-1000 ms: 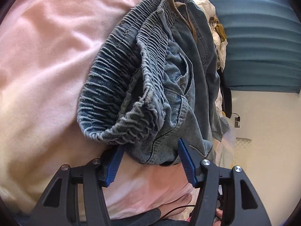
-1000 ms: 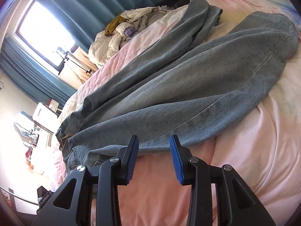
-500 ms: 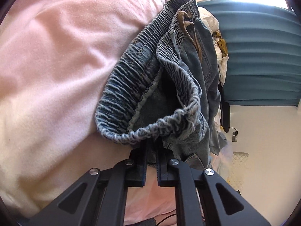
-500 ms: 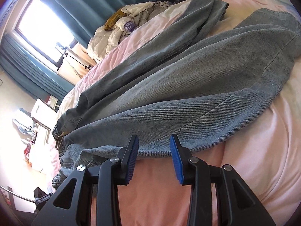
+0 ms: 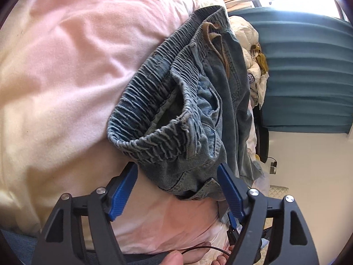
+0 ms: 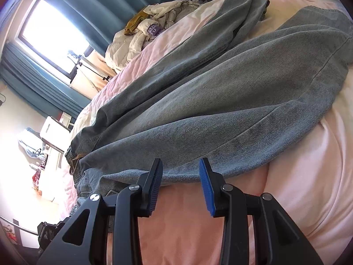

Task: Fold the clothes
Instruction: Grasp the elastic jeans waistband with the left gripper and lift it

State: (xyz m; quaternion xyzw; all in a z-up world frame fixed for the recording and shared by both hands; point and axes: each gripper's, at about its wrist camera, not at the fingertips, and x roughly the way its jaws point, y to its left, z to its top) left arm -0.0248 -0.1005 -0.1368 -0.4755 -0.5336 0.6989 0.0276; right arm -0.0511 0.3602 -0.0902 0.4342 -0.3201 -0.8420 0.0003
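Blue jeans lie stretched out across the pink bedcover, legs running to the far right. Their elastic waistband is bunched up, gaping open, with a brown drawstring further back. My left gripper is at the waistband end. Its jaws are opening, and the denim corner lies between the blue pads without being pressed. My right gripper is open at the near edge of a jeans leg, its fingertips just over the hem with nothing clamped.
A heap of pale clothes lies at the bed's far side, also seen as a cream pile. Teal curtains and a bright window stand behind. A person's fingers and a thin cable show below the left gripper.
The left gripper closed on the waistband half a second ago and has now spread apart again, letting the denim go. The right gripper and the jeans legs have hardly shifted.
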